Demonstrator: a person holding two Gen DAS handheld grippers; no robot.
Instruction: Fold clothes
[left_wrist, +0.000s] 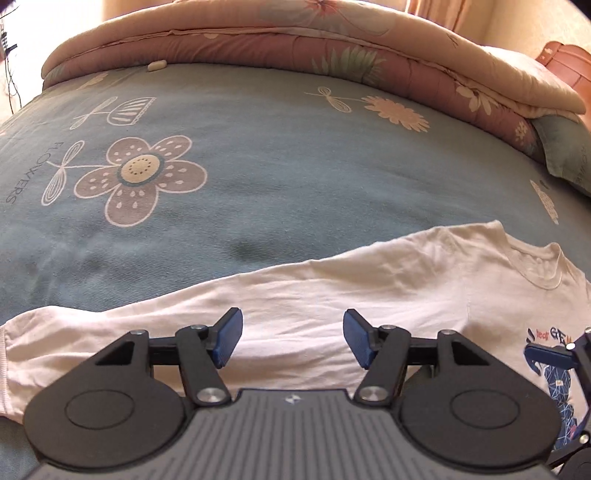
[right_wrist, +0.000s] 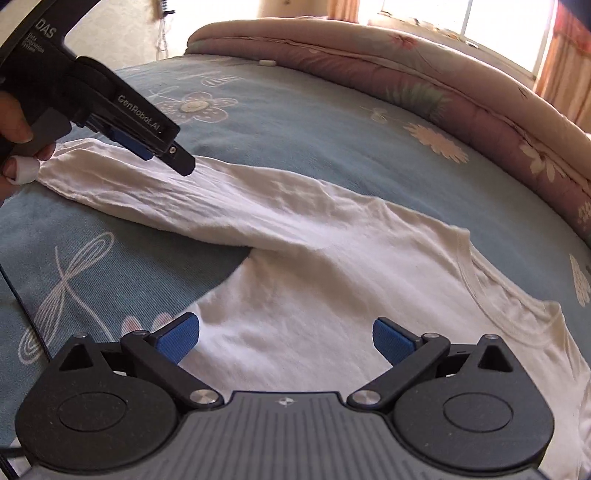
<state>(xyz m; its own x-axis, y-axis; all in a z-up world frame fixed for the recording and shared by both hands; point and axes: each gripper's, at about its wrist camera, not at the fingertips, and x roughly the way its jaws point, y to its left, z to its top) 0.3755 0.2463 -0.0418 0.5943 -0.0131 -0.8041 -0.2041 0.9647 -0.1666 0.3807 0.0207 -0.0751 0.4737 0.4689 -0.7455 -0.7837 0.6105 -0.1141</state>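
Bed (left_wrist: 258, 177): blue flowered sheet, folded quilt (left_wrist: 332, 48) at far edge.
Shirt (right_wrist: 332, 266): white, long-sleeved, flat on bed, sleeve (right_wrist: 177, 192) stretched out sideways.
Left tool (left_wrist: 291, 338): wide, over sleeve, holding nothing.
Right tool (right_wrist: 286, 338): wide, over chest.
Step tip: probably sleeve fold; pinch near cuff, keep cloth flat.
View gap: only left view shows chest print (left_wrist: 554, 369); only right shows hand (right_wrist: 18, 147).

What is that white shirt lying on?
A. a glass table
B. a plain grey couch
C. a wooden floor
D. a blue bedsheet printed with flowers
D: the white shirt is spread flat on the blue bedsheet, which shows a large flower print.
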